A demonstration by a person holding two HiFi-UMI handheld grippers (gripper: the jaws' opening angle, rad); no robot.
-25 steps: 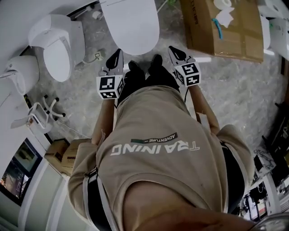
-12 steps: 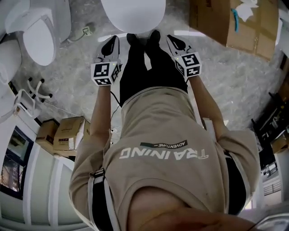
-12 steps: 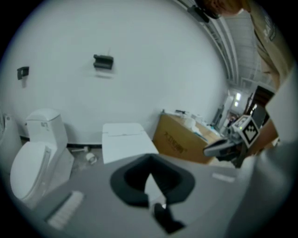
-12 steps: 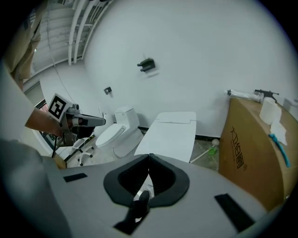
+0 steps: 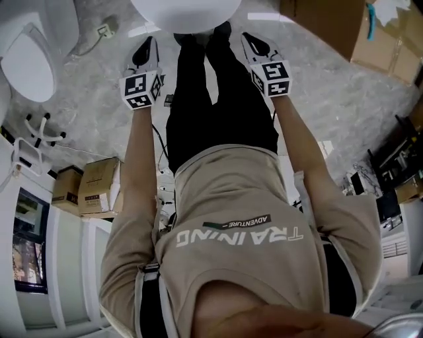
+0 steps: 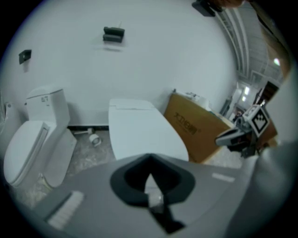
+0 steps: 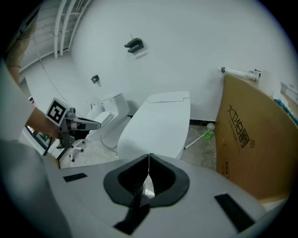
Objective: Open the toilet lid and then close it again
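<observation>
The white toilet with its lid [image 5: 186,9] down shows only as a rounded front at the top edge of the head view. In the left gripper view the lid [image 6: 139,132] lies flat ahead, and it lies flat in the right gripper view [image 7: 160,122] too. My left gripper [image 5: 145,43] hangs left of the person's black trouser legs, short of the bowl's front, shut and empty. My right gripper [image 5: 252,41] hangs to the right of the legs, also shut with nothing held. Neither touches the toilet.
A second white toilet [image 5: 30,59] stands to the left. A large cardboard box [image 5: 344,26] stands right of the toilet, close to its side [image 7: 251,139]. Small boxes [image 5: 86,188] sit on the floor at the left. A green-tipped stick [image 7: 207,135] lies between toilet and box.
The toilet has slid up toward the top edge of the head view and more of the legs shows. Both grippers stay shut beside the legs, farther from the bowl.
</observation>
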